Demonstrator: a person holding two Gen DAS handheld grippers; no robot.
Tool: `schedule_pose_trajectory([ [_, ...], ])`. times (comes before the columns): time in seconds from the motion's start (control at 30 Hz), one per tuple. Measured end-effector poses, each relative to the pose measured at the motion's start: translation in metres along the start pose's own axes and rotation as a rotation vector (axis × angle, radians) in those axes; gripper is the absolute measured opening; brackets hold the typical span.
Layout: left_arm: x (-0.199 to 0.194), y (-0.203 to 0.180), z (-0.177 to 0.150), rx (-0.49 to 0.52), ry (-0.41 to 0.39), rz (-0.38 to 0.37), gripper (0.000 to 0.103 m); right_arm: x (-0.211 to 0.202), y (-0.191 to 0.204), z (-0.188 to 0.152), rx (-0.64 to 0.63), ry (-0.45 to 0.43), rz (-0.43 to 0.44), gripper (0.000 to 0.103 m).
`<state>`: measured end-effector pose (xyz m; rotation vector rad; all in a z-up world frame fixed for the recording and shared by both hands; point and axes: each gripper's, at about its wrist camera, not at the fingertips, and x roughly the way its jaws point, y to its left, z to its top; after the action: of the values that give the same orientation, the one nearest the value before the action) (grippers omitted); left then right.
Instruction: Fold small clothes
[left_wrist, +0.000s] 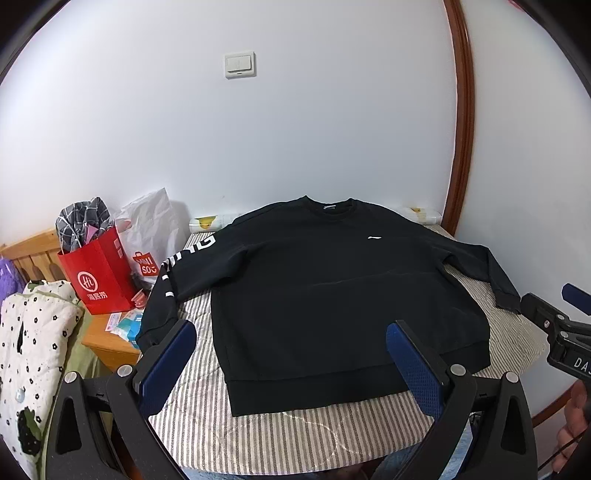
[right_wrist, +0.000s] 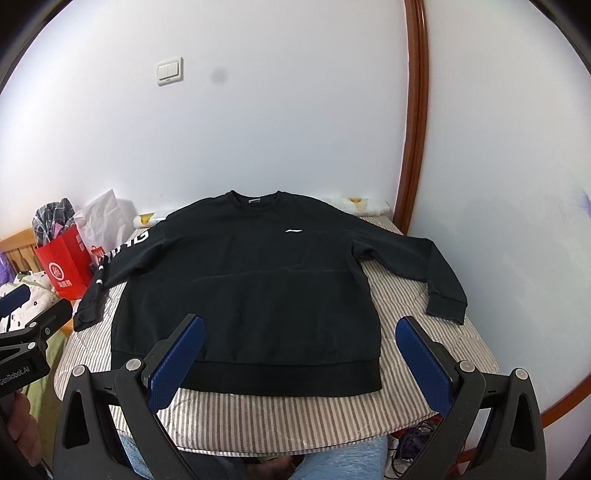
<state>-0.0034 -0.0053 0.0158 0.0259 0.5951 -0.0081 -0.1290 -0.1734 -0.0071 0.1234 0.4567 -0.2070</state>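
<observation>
A black sweatshirt (left_wrist: 332, 295) lies flat, front up, on a striped padded surface (left_wrist: 295, 435), sleeves spread to both sides; it also shows in the right wrist view (right_wrist: 251, 295). Its left sleeve has white lettering (left_wrist: 199, 247). My left gripper (left_wrist: 291, 365) is open and empty, held above the hem at the near edge. My right gripper (right_wrist: 301, 358) is open and empty, also just above the hem. The right gripper shows at the right edge of the left wrist view (left_wrist: 554, 317); the left gripper shows at the left edge of the right wrist view (right_wrist: 26, 314).
A red paper bag (left_wrist: 98, 273) and a white plastic bag (left_wrist: 151, 236) stand on a wooden nightstand (left_wrist: 107, 343) to the left. A floral quilt (left_wrist: 29, 343) lies at far left. A white wall stands behind, with a wooden door frame (left_wrist: 461, 147) at right.
</observation>
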Motion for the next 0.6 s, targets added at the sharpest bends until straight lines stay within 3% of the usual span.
schedule_pose_trajectory([
  [0.6,-0.0003,0.0079,-0.0019,-0.007,-0.016,-0.004,0.103,0.0057,0.0043,0.0028,-0.007,0.008,0.004,0.102],
])
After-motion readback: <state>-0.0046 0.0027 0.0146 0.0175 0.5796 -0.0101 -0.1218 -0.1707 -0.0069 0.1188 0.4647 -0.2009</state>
